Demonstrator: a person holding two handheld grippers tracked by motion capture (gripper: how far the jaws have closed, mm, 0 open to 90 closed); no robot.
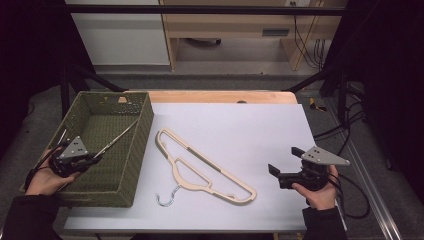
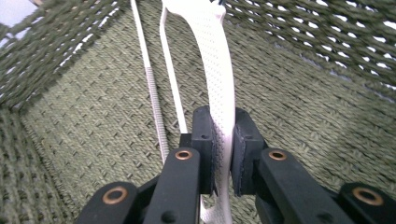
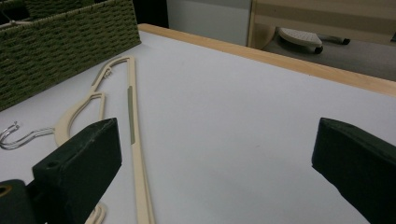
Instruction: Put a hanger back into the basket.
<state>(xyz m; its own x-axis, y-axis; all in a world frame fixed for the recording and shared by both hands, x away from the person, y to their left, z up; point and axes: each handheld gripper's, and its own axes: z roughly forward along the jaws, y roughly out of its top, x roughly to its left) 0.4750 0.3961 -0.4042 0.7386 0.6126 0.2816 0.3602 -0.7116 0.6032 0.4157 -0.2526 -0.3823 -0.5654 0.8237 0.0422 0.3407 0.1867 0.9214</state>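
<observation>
Two clothes hangers occupy the scene. One white hanger (image 2: pixel 219 70) is clamped between the jaws of the left gripper (image 2: pixel 223 154), which holds it low inside the green woven basket (image 1: pixel 137 150), apparently to lay it on the basket floor. No earlier picture bears on whether the grip is loosening. A second, beige hanger (image 1: pixel 200 167) lies flat on the white tabletop (image 1: pixel 250 130) just beside the basket, its metal hook (image 1: pixel 167 197) toward the person. The right gripper (image 1: pixel 282 172) hovers near it, jaws wide apart and empty, probably placed to take it next.
</observation>
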